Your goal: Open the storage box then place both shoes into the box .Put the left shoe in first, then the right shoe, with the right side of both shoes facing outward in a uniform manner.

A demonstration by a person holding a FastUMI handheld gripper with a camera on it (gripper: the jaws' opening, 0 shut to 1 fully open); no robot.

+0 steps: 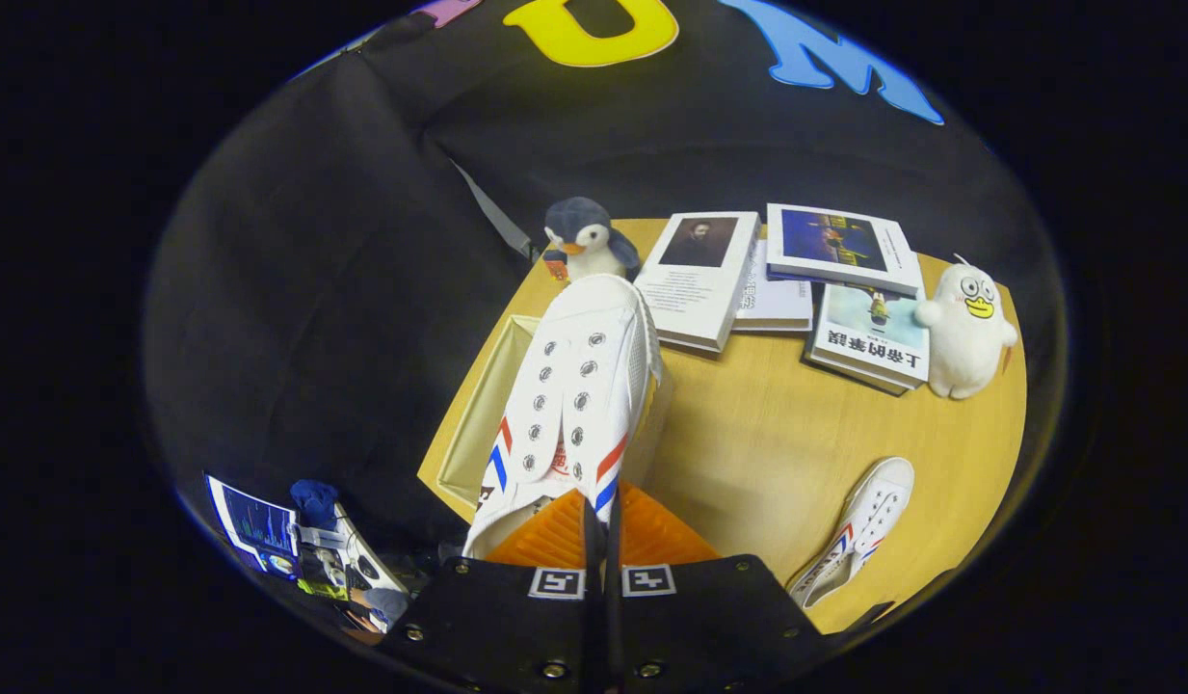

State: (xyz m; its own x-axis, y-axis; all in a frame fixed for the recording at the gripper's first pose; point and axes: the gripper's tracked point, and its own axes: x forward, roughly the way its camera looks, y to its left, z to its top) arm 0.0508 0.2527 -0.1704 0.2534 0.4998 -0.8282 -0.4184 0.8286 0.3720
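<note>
A pale wooden table (796,434) stands against the booth's black cloth wall (362,241), which hangs in soft folds behind and beside it. A grey strap (492,214) runs slantwise down the cloth to the table's far corner. Light falls evenly on the wood.

The gripper (601,525) is closed on the heel of a white shoe (574,395), which is held above the open storage box (478,414). Beyond the box, passage is blocked by a penguin toy (584,241) and books (777,280). A wide bare stretch of table (757,424) is left free between the box and the second shoe (858,540).
</note>
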